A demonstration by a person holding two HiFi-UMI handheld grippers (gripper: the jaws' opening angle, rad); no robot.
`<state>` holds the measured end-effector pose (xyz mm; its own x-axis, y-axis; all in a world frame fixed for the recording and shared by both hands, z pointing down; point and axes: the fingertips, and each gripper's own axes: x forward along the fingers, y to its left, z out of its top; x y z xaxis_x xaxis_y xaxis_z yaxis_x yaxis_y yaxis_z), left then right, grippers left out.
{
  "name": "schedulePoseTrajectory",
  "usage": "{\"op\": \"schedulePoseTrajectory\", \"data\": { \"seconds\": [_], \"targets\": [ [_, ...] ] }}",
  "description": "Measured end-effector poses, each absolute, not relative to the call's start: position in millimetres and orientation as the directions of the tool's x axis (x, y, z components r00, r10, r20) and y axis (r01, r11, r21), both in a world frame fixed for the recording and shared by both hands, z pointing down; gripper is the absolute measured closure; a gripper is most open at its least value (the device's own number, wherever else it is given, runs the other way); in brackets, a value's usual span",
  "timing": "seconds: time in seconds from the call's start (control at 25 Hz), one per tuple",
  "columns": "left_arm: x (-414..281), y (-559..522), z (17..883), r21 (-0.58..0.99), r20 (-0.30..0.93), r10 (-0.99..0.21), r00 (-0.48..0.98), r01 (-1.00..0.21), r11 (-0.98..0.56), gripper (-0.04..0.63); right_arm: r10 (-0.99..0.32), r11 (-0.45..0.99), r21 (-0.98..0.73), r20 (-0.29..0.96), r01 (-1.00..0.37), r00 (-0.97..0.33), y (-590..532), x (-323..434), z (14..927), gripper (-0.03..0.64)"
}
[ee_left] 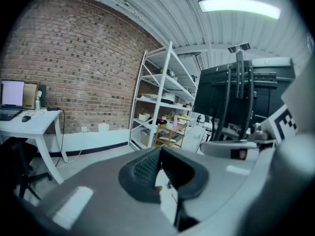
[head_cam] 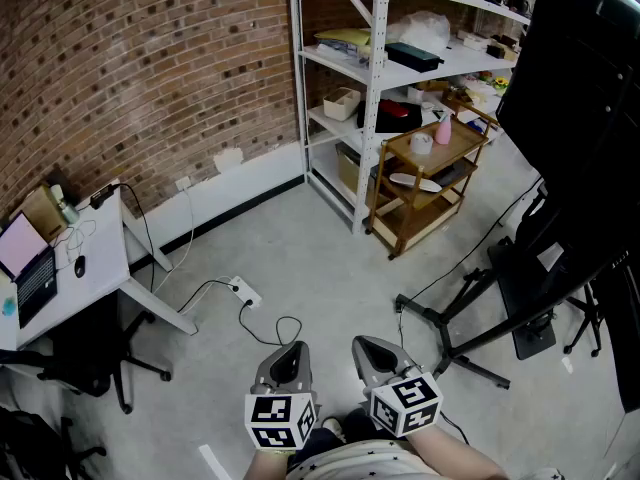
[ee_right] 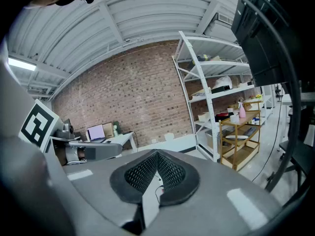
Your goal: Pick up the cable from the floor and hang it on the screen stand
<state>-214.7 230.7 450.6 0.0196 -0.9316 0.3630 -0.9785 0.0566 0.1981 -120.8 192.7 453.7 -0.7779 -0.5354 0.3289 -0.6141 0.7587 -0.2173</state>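
Close to the body, left gripper [head_cam: 292, 352] and right gripper [head_cam: 366, 348] both closed, empty: open one, reach down to the cable [head_cam: 287, 318] loop, pinch firmly, lift without yanking.

I see the cable [head_cam: 252, 328], thin and black. It lies loose in a curly loop on the grey floor [head_cam: 320, 258], well out from the wall edge. The screen stand [head_cam: 445, 330] is black. Its long legs lie flat on the floor's right side, and it holds up a big dark screen [head_cam: 580, 78].
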Motion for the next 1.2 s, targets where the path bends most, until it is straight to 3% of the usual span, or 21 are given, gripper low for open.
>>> {"op": "schedulePoseTrajectory", "data": {
  "seconds": [0.36, 0.68, 1.2],
  "targets": [
    [-233.2, 177.9, 472.0, 0.217, 0.386, -0.921, 0.047, -0.975, 0.041, 0.588, -0.573, 0.718, -0.22, 0.35, -0.66, -0.741, 138.4, -128.4, 473.2, 0.618],
    [-237.5, 40.7, 473.9, 0.199, 0.388, -0.914, 0.117, -0.979, -0.04, 0.588, -0.639, 0.662, -0.202, 0.35, -0.722, -0.685, 6.1, -123.1, 479.1, 0.618],
    [-143.2, -160.6, 472.2, 0.188, 0.423, -0.806, 0.415, -0.91, -0.37, 0.588, -0.818, 0.382, -0.208, 0.376, -0.9, -0.434, -163.6, -26.9, 473.1, 0.618]
  ]
}}
